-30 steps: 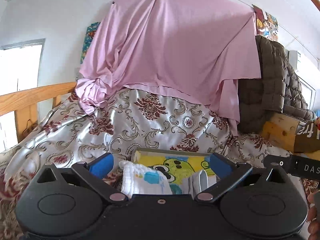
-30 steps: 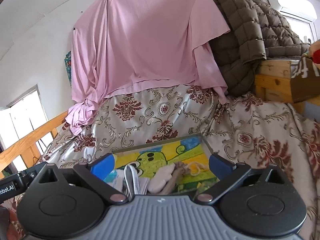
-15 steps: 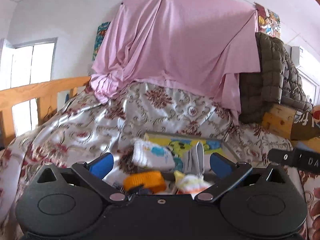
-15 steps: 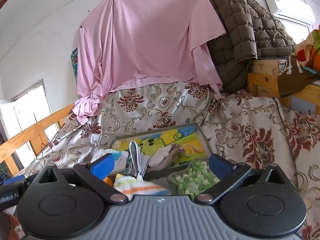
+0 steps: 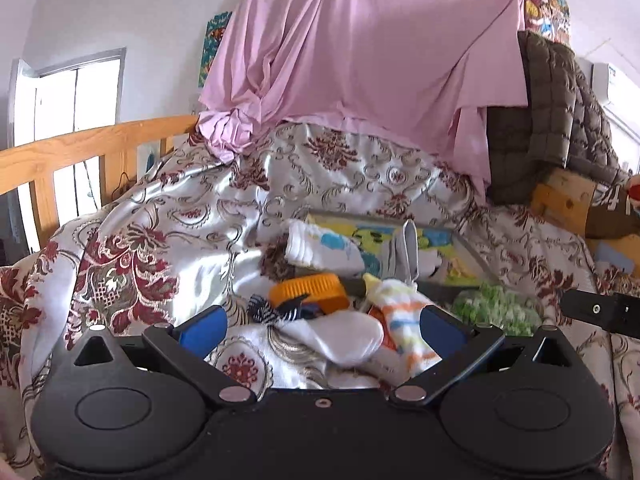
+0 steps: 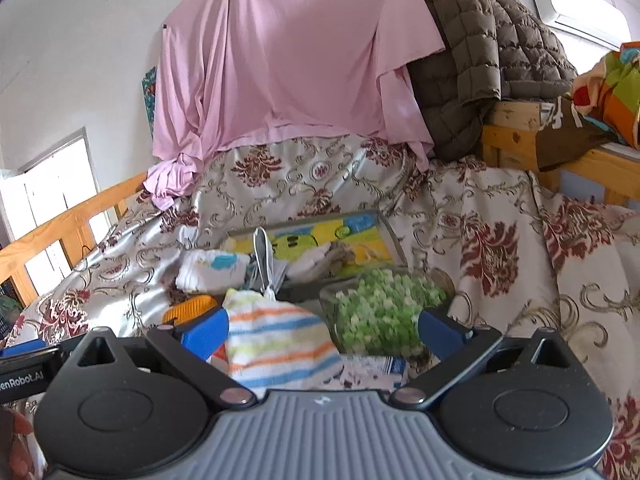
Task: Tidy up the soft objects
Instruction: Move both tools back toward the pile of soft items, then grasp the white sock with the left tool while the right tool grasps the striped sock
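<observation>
Socks lie scattered on a floral bedspread in front of a yellow cartoon tray (image 5: pixel 468 254) (image 6: pixel 384 240). My left gripper (image 5: pixel 324 326) is open just above a plain white sock (image 5: pixel 344 340), with a striped sock (image 5: pixel 400 320) by its right finger. A white sock with blue print (image 5: pixel 320 246) (image 6: pixel 212 266) and a grey sock (image 5: pixel 402 248) (image 6: pixel 264 256) rest on the tray's near edge. My right gripper (image 6: pixel 320 328) is open over the striped sock (image 6: pixel 276 340) and a green-dotted soft piece (image 6: pixel 380 308). Neither gripper holds anything.
An orange round lid (image 5: pixel 310 290) (image 6: pixel 190 308) and a dark checked cloth (image 5: pixel 268 312) lie among the socks. A wooden bed rail (image 5: pixel 80 152) runs on the left. Pink sheet (image 5: pixel 360 52) and brown quilted jacket (image 6: pixel 480 52) hang behind. A wooden shelf (image 6: pixel 520 132) stands right.
Both grippers have pulled back from the tray toward me. The striped sock, white sock, orange lid and green-dotted piece have come into view near the fingers.
</observation>
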Motion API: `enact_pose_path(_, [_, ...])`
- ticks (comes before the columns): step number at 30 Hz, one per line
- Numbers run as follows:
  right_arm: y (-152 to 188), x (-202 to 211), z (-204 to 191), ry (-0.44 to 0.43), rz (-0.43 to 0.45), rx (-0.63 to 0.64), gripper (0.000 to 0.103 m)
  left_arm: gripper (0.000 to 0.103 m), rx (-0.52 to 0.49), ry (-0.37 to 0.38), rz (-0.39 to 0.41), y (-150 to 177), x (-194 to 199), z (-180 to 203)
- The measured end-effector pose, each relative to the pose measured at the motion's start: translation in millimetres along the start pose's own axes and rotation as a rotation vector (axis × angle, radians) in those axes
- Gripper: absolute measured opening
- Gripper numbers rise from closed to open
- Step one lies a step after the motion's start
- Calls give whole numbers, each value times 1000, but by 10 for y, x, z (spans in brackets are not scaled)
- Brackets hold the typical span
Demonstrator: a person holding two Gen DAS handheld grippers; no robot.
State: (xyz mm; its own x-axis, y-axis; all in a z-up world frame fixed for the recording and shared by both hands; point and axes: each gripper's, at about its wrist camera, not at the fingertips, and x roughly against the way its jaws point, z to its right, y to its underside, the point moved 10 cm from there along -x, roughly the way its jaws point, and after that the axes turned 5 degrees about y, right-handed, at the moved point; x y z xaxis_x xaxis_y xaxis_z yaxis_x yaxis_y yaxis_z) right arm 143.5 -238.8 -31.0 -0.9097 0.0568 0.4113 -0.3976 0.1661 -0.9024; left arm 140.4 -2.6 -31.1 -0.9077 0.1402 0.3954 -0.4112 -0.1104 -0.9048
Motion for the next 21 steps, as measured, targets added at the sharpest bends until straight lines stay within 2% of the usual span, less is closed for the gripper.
enact_pose_path(5, [96,21,-37,-3,-31,9,103,102,-35,-17,-37,106,22,-9])
enact_pose_path(9, [141,-9,-85,-4,-57,31,103,102,-61,-63,-90,152,-1,-56])
enact_pose_path(12, [175,-36,-121,-12,-75,45,103,102,-46,-81,-119,136,-21,-110])
enact_pose_path(21, [307,-213,-242,-42,-164,113,103,102,-45,-28,-217,88,-197,-186])
